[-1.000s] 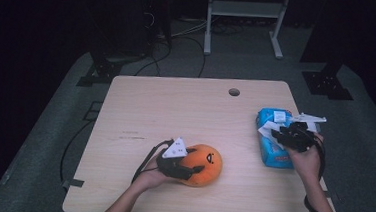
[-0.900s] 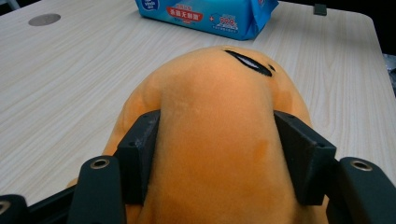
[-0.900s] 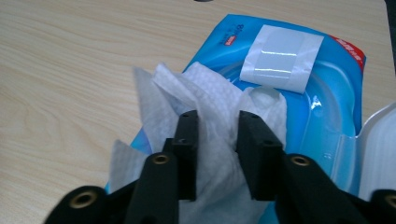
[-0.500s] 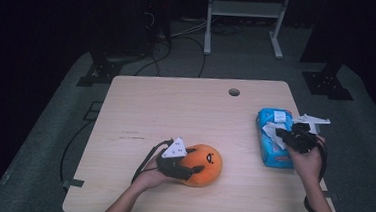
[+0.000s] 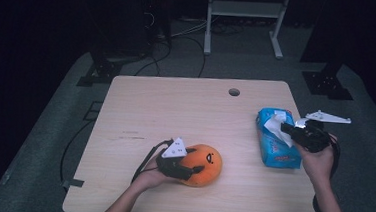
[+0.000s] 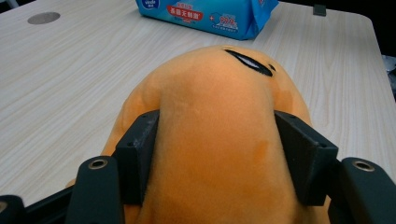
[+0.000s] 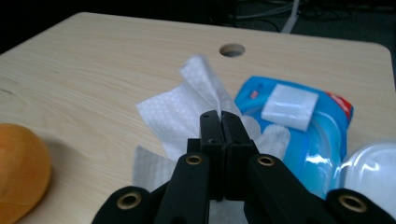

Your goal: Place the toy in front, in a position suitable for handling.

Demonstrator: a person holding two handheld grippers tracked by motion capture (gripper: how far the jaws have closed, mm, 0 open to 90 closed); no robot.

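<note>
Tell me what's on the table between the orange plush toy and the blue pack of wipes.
Nothing: in the high view, bare wood separates the orange plush toy from the blue pack of wipes; the tabletop is bare there.

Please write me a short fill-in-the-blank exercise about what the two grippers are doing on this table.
1. The left gripper is clamped on a soft toy whose colour is ____.
2. The right gripper pinches a white ____ drawn from the blue pack.
3. The round hole in the table lies near its ____ edge.

Missing words: orange; wipe; far
</note>
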